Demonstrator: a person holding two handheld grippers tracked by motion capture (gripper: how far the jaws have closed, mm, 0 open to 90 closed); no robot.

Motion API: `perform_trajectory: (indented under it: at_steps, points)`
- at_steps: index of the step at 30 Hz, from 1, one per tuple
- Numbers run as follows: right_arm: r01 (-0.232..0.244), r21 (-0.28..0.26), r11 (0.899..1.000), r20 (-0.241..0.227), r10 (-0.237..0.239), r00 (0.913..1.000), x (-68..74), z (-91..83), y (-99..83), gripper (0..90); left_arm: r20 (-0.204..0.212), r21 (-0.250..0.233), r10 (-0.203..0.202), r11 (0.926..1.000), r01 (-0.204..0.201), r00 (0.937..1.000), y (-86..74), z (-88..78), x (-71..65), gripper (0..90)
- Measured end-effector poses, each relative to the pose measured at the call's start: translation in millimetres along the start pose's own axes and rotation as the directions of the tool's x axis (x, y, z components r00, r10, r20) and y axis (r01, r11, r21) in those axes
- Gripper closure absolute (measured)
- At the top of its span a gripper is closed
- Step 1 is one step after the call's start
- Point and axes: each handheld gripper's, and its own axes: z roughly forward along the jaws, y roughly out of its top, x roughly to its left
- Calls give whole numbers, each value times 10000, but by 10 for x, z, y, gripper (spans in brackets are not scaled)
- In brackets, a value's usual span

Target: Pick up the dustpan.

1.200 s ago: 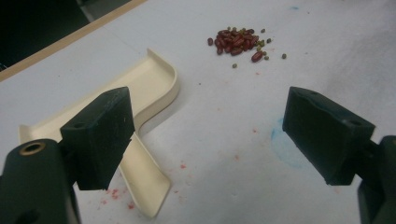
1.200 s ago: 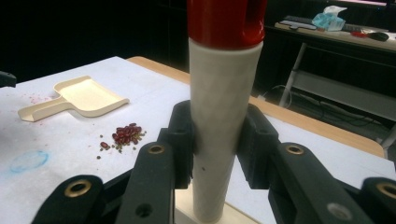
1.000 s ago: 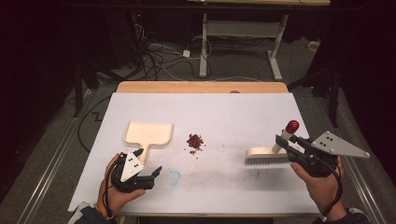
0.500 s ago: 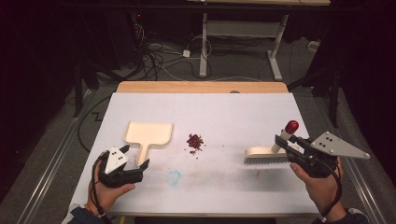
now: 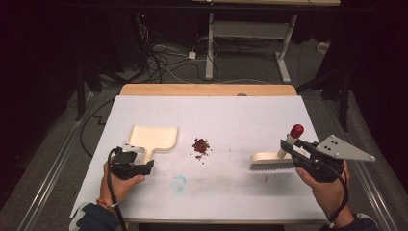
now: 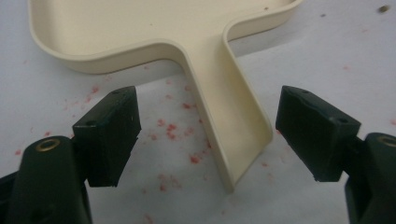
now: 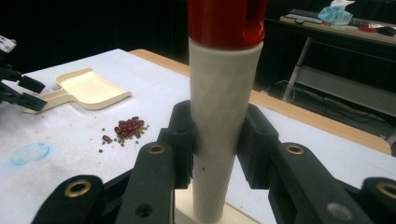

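Note:
A cream dustpan (image 5: pixel 154 137) lies flat on the white table, its handle (image 6: pixel 229 116) pointing toward the person. My left gripper (image 5: pixel 146 164) is open at the handle's end, and in the left gripper view (image 6: pixel 210 128) one jaw stands on each side without touching it. A small pile of red beans (image 5: pixel 200 145) sits in the middle of the table. My right gripper (image 5: pixel 291 151) is shut on the brush's (image 5: pixel 269 160) upright cream handle (image 7: pixel 224 116), just below its red tip. The bristles rest on the table at the right.
A faint blue smear (image 5: pixel 179 183) marks the white table cover (image 5: pixel 240 120) near the front. Red specks dot the cover around the dustpan handle. The wooden far edge (image 5: pixel 207 89) borders a dark floor with cables and a desk frame (image 5: pixel 245 33).
My left gripper has shifted left and away from the person, up to the end of the dustpan handle. The right gripper and brush have stayed put.

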Motion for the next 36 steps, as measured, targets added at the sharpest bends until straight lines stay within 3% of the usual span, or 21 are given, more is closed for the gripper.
perform_trajectory:
  at_steps: [2,4,8,12,18,22,24,26,28,31,36]
  points:
    - [-40,36,10000,6,40,10000,-2,4,-8,700,-90,110,-120,9999,121,9999,34,70,-14,275]
    - [-57,75,10000,46,56,10000,4,7,-17,700,55,39,-204,9998,204,9998,72,110,-2,336]
    - [4,65,10000,16,-4,10000,16,10,-13,700,-57,-179,-207,9996,206,9998,131,170,3,444]
    - [2,67,10000,-12,-2,10000,24,17,-14,700,-82,-349,-146,9993,143,9999,169,208,38,629]
    - [15,-9,10000,35,-15,10000,23,14,-21,700,-26,-162,137,9998,-138,9999,214,211,55,637]
    - [8,9,10000,25,-8,10000,21,17,-24,700,-211,-127,454,9989,-457,9987,263,164,58,638]
    - [1,22,10000,27,-1,10000,23,17,-22,700,-461,-213,591,9980,-601,9972,285,108,60,639]
    - [7,29,10000,42,-7,10000,19,19,-21,700,-378,-496,480,9975,-498,9981,290,34,86,639]
    - [-18,42,10000,70,18,10000,18,19,-22,700,-441,-616,682,9956,-708,9967,289,-84,92,639]
    - [-29,18,10000,55,29,10000,15,17,-23,700,-561,-559,963,9935,-994,9938,278,-172,79,639]
    - [-114,-12,9999,63,114,9999,-7,37,-15,700,-333,-431,1255,9910,-1269,9915,221,-403,60,639]
